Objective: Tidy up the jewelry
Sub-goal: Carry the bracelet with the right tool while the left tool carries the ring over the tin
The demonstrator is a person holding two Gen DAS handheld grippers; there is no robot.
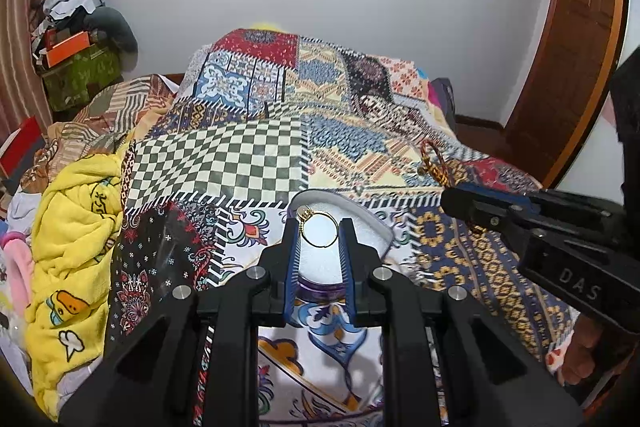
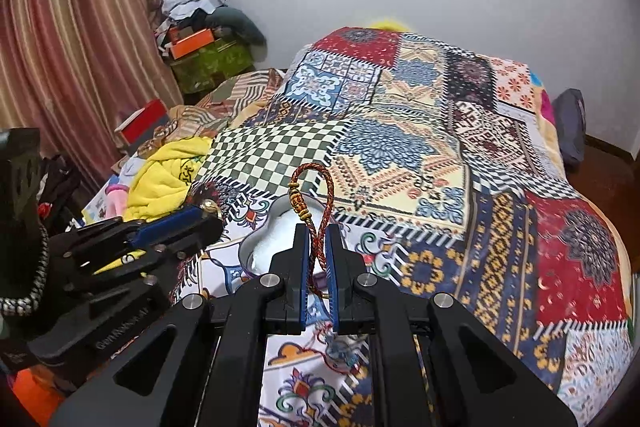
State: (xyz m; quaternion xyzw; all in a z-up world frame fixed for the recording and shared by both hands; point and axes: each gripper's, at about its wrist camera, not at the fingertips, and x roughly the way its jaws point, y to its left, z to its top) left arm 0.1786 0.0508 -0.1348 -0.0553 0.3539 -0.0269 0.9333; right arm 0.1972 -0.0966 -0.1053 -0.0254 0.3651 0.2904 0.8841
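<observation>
My left gripper (image 1: 319, 229) is shut on a thin gold ring (image 1: 319, 231) and holds it just above a small heart-shaped box (image 1: 360, 223) with a white lining and a purple wall, which sits on the patchwork bedspread. My right gripper (image 2: 316, 235) is shut on a red braided cord bracelet (image 2: 316, 195) with gold beads, its loop standing up above the fingertips, over the same box (image 2: 276, 231). The right gripper also shows in the left wrist view (image 1: 460, 203), right of the box. The left gripper shows in the right wrist view (image 2: 200, 219), left of the box.
A patchwork bedspread (image 1: 280, 155) covers the bed. A yellow blanket (image 1: 76, 227) is bunched at the left edge. Boxes and clothes (image 1: 76, 43) are piled in the far left corner by a curtain. A wooden door (image 1: 568, 59) stands at the right.
</observation>
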